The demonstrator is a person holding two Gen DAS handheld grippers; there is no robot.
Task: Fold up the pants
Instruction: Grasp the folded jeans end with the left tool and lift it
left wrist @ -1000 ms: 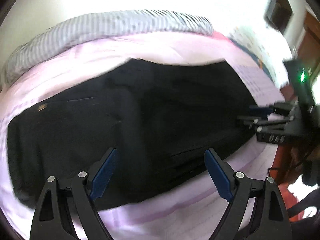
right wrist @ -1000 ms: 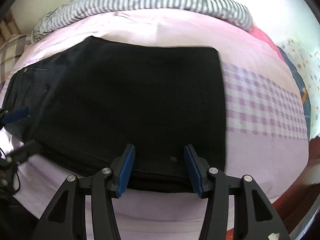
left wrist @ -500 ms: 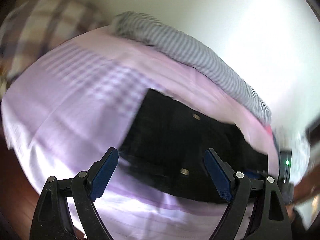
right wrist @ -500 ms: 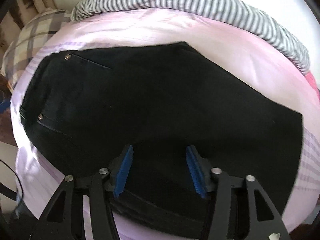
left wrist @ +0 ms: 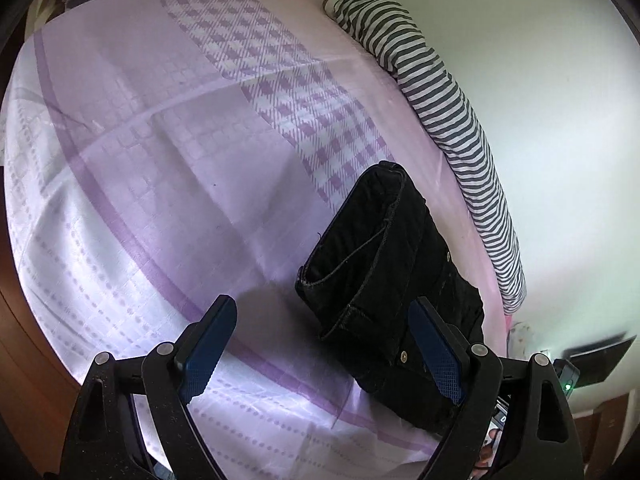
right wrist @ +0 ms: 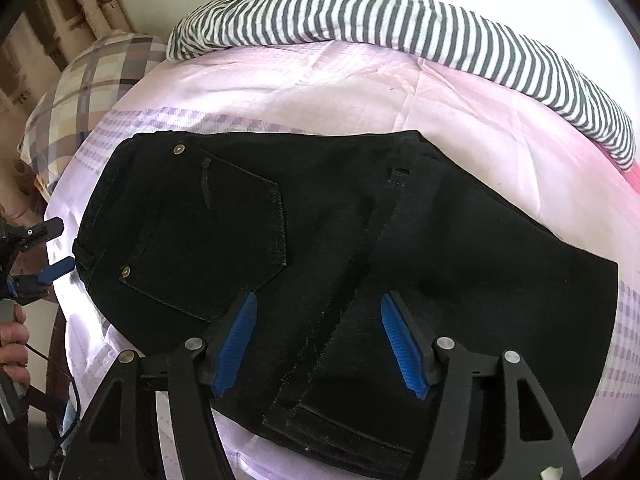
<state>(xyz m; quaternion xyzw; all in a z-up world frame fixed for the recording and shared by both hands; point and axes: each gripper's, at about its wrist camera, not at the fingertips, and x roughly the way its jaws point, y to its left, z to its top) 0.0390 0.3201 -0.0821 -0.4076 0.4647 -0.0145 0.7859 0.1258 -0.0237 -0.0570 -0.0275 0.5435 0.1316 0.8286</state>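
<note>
Since the earlier frame, the left gripper [left wrist: 322,350] has swung toward the waistband end of the pants [right wrist: 328,264], so its view is filled with bare bedsheet [left wrist: 168,168] instead of black fabric. Its jaws stand wide apart and hold nothing; the waistband corner lies just ahead of the right-hand blue pad.

Black pants lie flat and folded on the bed, waistband toward the pillow [right wrist: 84,92] end, back pocket and two rivets facing up. One long edge runs close to the near edge of the bed.

Right gripper [right wrist: 320,344] hovers over the pants near that edge, jaws open, with nothing between them. Whether the pads touch the fabric cannot be determined.

A striped blanket [right wrist: 420,28] lies rolled along the far edge of the bed against the wall, apart from the pants.
</note>
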